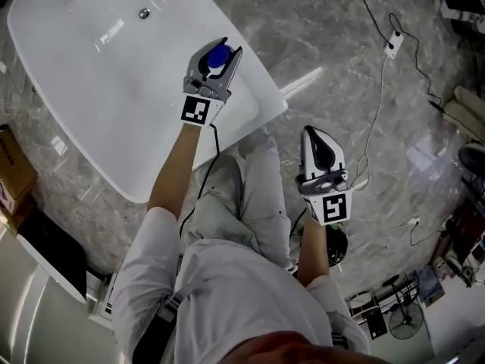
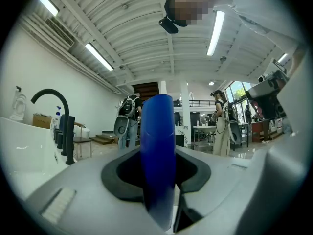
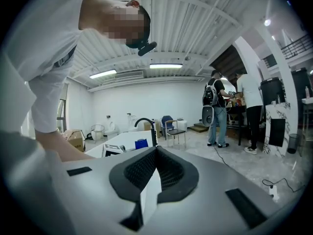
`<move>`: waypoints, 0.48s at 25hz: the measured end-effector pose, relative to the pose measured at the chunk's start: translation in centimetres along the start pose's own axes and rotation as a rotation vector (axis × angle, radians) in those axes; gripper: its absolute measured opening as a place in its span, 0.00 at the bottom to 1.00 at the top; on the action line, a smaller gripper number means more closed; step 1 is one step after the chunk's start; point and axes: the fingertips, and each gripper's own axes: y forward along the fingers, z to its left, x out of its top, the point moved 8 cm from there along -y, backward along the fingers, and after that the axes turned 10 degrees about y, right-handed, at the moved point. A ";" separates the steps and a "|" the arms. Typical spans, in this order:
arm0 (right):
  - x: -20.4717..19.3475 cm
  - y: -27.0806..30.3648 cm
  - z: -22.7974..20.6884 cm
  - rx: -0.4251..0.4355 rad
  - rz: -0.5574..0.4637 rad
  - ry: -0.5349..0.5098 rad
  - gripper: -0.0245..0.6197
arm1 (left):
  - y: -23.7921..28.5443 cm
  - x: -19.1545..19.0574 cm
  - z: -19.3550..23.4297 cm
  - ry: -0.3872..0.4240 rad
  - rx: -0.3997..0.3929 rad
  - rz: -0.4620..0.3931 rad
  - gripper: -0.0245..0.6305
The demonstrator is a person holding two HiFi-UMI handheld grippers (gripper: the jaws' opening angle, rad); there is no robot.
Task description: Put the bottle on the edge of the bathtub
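A blue bottle (image 1: 217, 54) is clamped in my left gripper (image 1: 227, 48), which is shut on it and hovers over the right rim of the white bathtub (image 1: 254, 89). In the left gripper view the bottle (image 2: 158, 151) stands upright between the grey jaws and fills the centre. My right gripper (image 1: 312, 132) hangs over the marble floor beside the person's right leg, away from the tub. Its jaws are shut with nothing between them (image 3: 155, 153). From the right gripper view the tub (image 3: 124, 140) lies ahead at a distance.
A black faucet (image 2: 54, 121) rises at the tub's far end, and a drain (image 1: 143, 13) sits in its basin. A power strip (image 1: 392, 45) with cables lies on the floor at the right. A cardboard box (image 1: 11, 165) stands at the left. People stand in the background (image 3: 215, 112).
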 end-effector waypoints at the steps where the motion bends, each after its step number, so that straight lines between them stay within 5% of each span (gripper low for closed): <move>1: -0.5 0.2 -0.2 -0.005 0.004 0.007 0.04 | 0.2 -0.9 0.1 -0.002 -0.001 0.005 0.24; 12: -2.4 0.6 -1.1 -0.052 0.044 0.033 0.04 | 2.5 -3.6 -0.2 0.018 -0.013 -0.027 0.24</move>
